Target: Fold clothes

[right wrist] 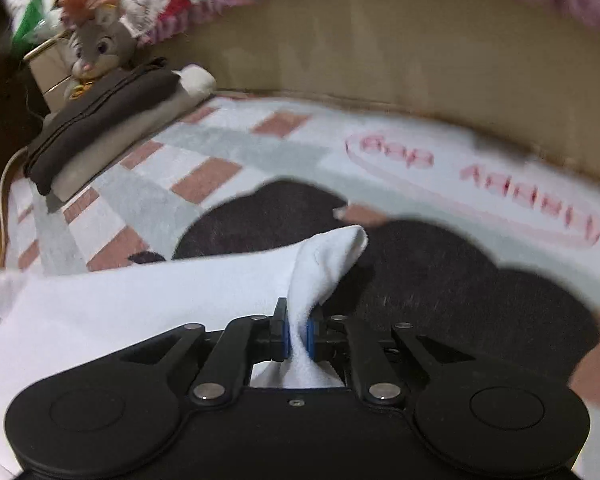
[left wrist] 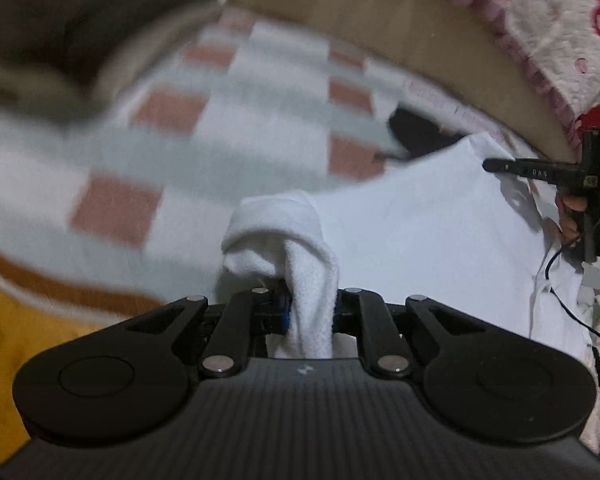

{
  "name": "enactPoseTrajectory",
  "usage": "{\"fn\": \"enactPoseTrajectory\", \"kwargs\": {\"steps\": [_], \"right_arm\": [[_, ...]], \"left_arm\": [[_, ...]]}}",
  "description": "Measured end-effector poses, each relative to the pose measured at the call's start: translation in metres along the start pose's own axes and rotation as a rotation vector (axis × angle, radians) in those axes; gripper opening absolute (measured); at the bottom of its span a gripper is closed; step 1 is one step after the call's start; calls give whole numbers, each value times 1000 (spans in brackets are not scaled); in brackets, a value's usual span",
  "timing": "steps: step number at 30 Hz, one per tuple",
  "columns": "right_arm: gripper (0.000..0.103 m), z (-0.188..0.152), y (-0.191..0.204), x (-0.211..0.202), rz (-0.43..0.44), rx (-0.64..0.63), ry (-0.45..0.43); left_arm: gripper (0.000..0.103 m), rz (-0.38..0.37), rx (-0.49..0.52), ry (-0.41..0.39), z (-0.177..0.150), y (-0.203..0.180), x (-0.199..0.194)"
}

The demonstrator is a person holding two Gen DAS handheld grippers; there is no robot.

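- Left gripper (left wrist: 296,312) is pinched tight on a bunched corner of the white garment (left wrist: 420,240), and my right gripper (right wrist: 298,338) is clamped on another corner the same way.
- Holding two corners keeps the edge stretched between them, I reckon.
- The garment sits spread over the checked blanket (right wrist: 148,208), near side.
- Both views are blurry, so can't tell which fold stage this is.

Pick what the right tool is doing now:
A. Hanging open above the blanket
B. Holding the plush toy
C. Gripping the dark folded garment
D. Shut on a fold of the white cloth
D: in the right wrist view the right tool has its blue pads pressed on a bunched fold of the white cloth.
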State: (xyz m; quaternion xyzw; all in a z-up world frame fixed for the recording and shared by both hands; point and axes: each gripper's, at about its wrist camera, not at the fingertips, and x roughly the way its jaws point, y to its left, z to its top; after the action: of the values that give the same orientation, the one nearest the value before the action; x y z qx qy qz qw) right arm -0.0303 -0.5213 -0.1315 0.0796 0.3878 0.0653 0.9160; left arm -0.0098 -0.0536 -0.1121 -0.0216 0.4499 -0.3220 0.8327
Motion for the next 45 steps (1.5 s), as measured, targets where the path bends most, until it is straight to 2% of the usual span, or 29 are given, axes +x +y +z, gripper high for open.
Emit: {"fn": "enactPoseTrajectory", "kwargs": {"steps": [3, 5, 7, 9, 12, 14, 15, 16, 18, 22, 24, 26, 27, 29, 31, 33, 34, 35, 36, 37, 40, 42, 44, 45], "right_arm": [[8, 7, 9, -29, -34, -37, -81], [8, 14, 11, -46, -68, -56, -137], [8, 28, 9, -60, -100, -55, -193], [8, 47, 4, -70, -125, -52, -244], [9, 87, -3, -69, -167, -40, -297], [30, 116, -16, -49, -218, 16, -277], [56, 125, -21, -39, -284, 31, -260], [60, 131, -28, -32, -357, 61, -243], [59, 125, -42, -32, -420, 208, -220], [59, 65, -53, -57, -265, 462, -180], [59, 28, -46, -66, -204, 491, -159], [59, -2, -38, -71, -173, 512, -109], [59, -9, -34, -72, -167, 521, -66], [59, -13, -25, -78, -140, 508, -53], [59, -12, -18, -84, -156, 453, -59], [59, -16, -16, -83, -207, 418, -37], [56, -19, -17, -81, -228, 414, -24], [46, -22, -20, -79, -236, 426, -10], [9, -24, -22, -77, -228, 433, 1], [3, -26, -24, -75, -218, 440, 12], [4, -27, -21, -81, -223, 430, -17], [10, -27, -19, -87, -202, 439, -50], [16, -27, -21, -85, -186, 451, -53], [28, -28, -22, -81, -186, 455, -40]], "left_arm": [[12, 12, 53, -91, 14, -10, -20], [12, 20, 121, -95, 32, -14, -24], [12, 9, 101, -79, 61, -8, -21], [12, 26, 149, -111, 93, -7, -18], [16, 108, 271, -176, 148, -6, 3], [35, 156, 279, -162, 174, 3, 37], [41, 203, 243, -153, 180, 11, 52], [41, 225, 198, -147, 180, 19, 64], [41, 199, 124, -141, 165, 28, 71], [43, 105, 90, -101, 112, 23, 69], [45, 62, 83, -58, 88, 16, 66], [47, 85, 91, -42, 70, 8, 62], [47, 96, 94, -34, 61, 4, 60], [48, 85, 101, -31, 54, 0, 55], [51, 74, 108, -27, 47, -4, 51], [52, 63, 115, -24, 40, -7, 47], [53, 58, 118, -22, 36, -9, 44], [54, 52, 121, -20, 33, -11, 42], [55, 47, 125, -18, 29, -13, 40], [56, 40, 142, -2, 26, -14, 43], [55, 58, 163, 40, 17, -12, 50], [55, 54, 170, 34, 13, -13, 48], [55, 47, 186, 25, 10, -16, 47], [55, 43, 197, 19, 10, -18, 47]]}}
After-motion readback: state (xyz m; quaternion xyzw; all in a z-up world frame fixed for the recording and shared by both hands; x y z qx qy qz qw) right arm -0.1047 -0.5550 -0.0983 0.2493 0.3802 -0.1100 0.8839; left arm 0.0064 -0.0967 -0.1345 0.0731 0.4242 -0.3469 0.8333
